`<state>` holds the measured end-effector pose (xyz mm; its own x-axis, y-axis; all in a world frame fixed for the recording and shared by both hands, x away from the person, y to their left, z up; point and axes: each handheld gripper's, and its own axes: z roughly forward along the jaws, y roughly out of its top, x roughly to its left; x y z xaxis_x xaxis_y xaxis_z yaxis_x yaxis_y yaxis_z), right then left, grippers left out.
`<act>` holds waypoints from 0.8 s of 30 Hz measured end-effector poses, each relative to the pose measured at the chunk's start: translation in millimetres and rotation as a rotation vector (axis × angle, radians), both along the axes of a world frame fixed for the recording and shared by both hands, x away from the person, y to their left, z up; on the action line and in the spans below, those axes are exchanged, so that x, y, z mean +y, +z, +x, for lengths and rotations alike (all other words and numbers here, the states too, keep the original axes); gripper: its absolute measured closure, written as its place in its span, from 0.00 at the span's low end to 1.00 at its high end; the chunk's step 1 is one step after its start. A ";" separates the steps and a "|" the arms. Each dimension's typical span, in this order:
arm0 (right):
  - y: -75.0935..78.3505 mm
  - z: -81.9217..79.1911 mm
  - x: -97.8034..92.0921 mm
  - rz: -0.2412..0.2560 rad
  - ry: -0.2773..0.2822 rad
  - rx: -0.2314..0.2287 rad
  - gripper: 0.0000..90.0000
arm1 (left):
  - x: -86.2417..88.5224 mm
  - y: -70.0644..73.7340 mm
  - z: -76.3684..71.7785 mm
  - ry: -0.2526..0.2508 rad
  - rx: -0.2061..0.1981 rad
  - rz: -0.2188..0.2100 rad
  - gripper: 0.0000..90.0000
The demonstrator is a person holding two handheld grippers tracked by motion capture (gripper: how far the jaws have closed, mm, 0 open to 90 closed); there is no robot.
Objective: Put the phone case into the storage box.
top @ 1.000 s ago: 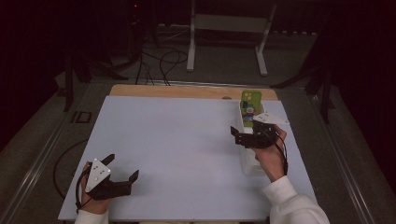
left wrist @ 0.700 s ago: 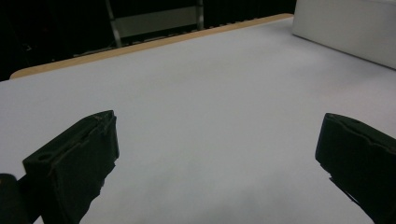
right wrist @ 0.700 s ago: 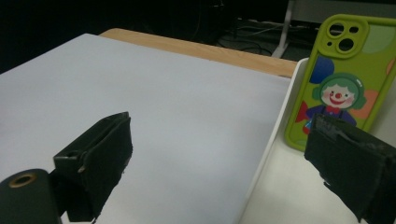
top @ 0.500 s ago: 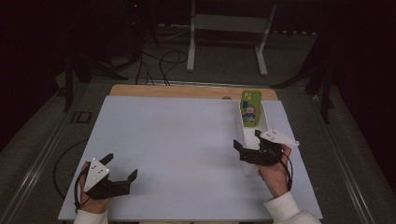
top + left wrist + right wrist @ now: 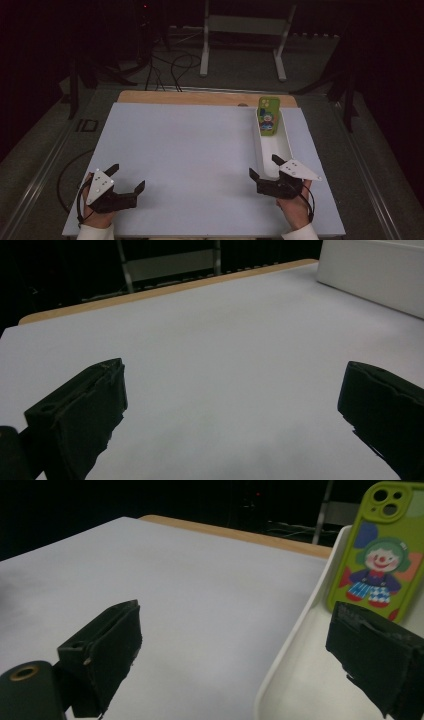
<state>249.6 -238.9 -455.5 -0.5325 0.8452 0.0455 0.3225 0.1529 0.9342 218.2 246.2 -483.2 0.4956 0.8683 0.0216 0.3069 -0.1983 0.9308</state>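
High view first: my right gripper (image 5: 265, 168) sits at the lower right of the frame, at the near end of a long white tray (image 5: 287, 145), with its fingers (image 5: 254, 175) spread wide and holding nothing. One finger looks to lie over the tray's near end, the other over the bare white desk (image 5: 190, 150) just left of the tray wall; whether either touches I cannot tell. At the far end of the tray, in the upper right of the frame, a phone in a lime-green case (image 5: 267, 116) stands upright against the end wall, well apart from my fingers.

My left gripper (image 5: 127, 178) rests at the lower left of the frame, fingers equally wide apart and empty, over bare desk, far from the tray.

Right gripper view brings the phone case (image 5: 382, 560) close in its upper right: a cartoon clown with green hair, red nose, blue checked trousers, and the camera cut-out at the top corner. I can read no writing or brand on it. It also shows the tray's rounded rim (image 5: 295, 645) running between my two fingers (image 5: 102, 655).

Left gripper view shows my own two fingers (image 5: 80, 412) wide apart over plain desk, with the tray's outer white wall (image 5: 370, 275) in the upper right corner and the desk's wooden far edge (image 5: 160, 290).
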 end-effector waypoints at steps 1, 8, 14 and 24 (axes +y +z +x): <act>-1.9 -1.6 -0.1 0.004 0.004 0.000 0.08 | 0.5 0.2 -0.2 -0.002 -0.001 -0.001 0.00; -10.8 -7.8 -2.6 0.018 0.042 -0.029 0.08 | 4.6 0.7 -0.9 -0.009 -0.005 -0.005 0.00; -14.2 -10.5 -5.2 0.017 0.050 -0.034 0.08 | 7.8 1.2 -2.2 -0.029 -0.008 -0.012 0.00; -17.0 -9.3 -9.9 0.037 0.040 -0.044 0.08 | 7.9 0.7 -4.4 -0.064 -0.019 -0.011 0.00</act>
<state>240.3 -248.9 -472.4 -0.5682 0.8212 0.0526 0.2755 0.1297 0.9525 213.8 254.1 -482.5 0.5496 0.8351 0.0219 0.2763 -0.2065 0.9386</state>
